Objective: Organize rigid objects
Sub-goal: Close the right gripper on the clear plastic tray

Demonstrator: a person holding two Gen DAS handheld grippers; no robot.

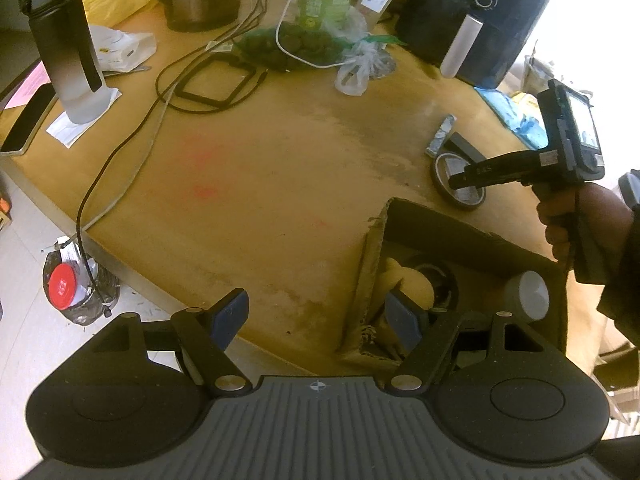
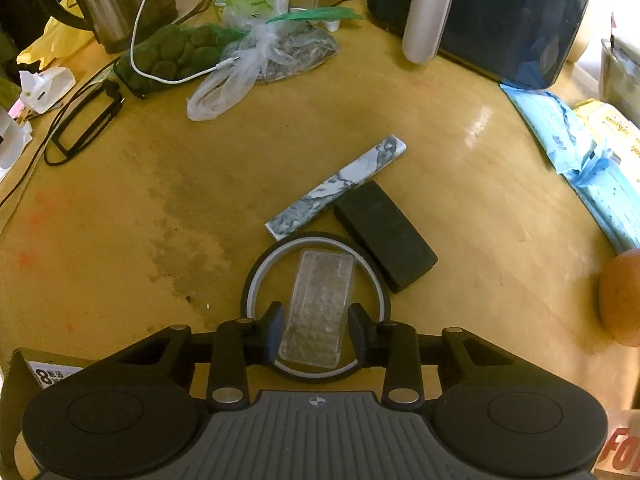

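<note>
So the clear plastic case (image 2: 318,308) sits inside the ring (image 2: 256,280), with the right gripper (image 2: 316,330) closed in on either side of its near end. Just behind the ring there's the marbled bar (image 2: 336,188), and the dark block (image 2: 384,236) lies right of that bar, its near end beside the ring's right edge. Cardboard box (image 1: 472,236) is on the table (image 1: 280,168) in front of the ring, and the air fryer (image 1: 472,20) stands way at the back, behind all of it.

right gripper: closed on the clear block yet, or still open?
Cannot tell for sure. The right gripper brackets the clear block inside the ring; its pads look at or near the block's sides.
</note>
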